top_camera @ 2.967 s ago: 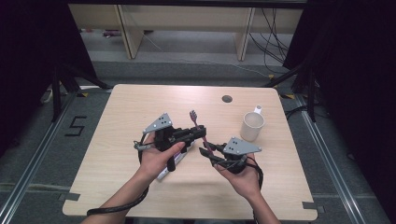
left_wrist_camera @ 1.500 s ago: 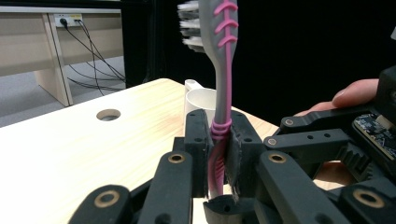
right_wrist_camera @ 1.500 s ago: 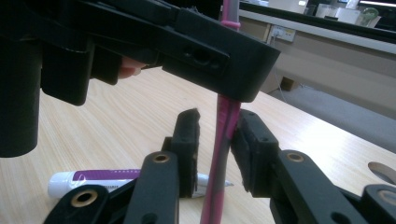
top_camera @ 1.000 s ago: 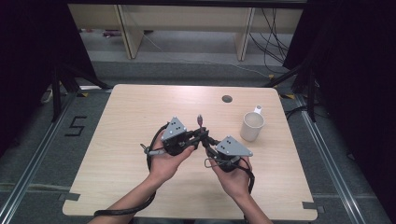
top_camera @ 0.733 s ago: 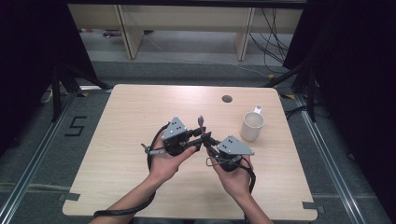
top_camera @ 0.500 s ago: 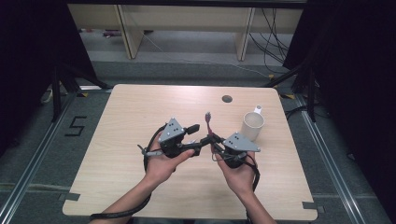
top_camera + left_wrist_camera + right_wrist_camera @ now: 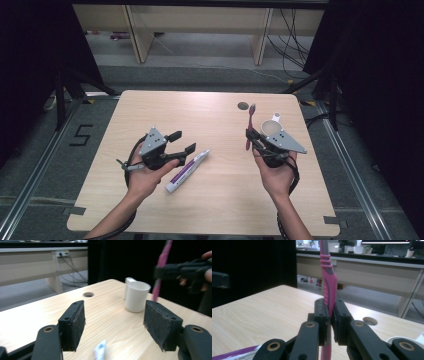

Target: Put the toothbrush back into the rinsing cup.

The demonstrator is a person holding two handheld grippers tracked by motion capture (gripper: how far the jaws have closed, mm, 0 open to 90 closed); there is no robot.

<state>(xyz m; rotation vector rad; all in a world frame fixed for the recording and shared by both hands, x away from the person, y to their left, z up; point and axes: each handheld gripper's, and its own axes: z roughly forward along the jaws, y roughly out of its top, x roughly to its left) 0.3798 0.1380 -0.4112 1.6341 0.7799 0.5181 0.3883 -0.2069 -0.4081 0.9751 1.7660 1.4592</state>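
Observation:
My right gripper (image 7: 250,135) is shut on a pink toothbrush (image 7: 249,126), which stands upright just left of the white cup (image 7: 271,129). In the right gripper view my right gripper (image 7: 329,315) pinches the toothbrush (image 7: 329,282) at its handle. My left gripper (image 7: 182,142) is open above the table, left of centre. A white and purple toothpaste tube (image 7: 186,170) lies flat just right of it. In the left gripper view the left gripper (image 7: 113,326) has nothing between its pads, the tube's end (image 7: 100,352) lies below them, and the cup (image 7: 137,296) and toothbrush (image 7: 160,272) are beyond.
A round cable hole (image 7: 243,106) sits in the tabletop near the far edge. The wooden table (image 7: 150,112) has bare room at far left and along the front. Shelving and cables stand beyond the far edge.
The two grippers have drawn apart. The toothbrush went right with my right gripper toward the cup. My left gripper moved left, opened, and the toothpaste tube now lies on the table.

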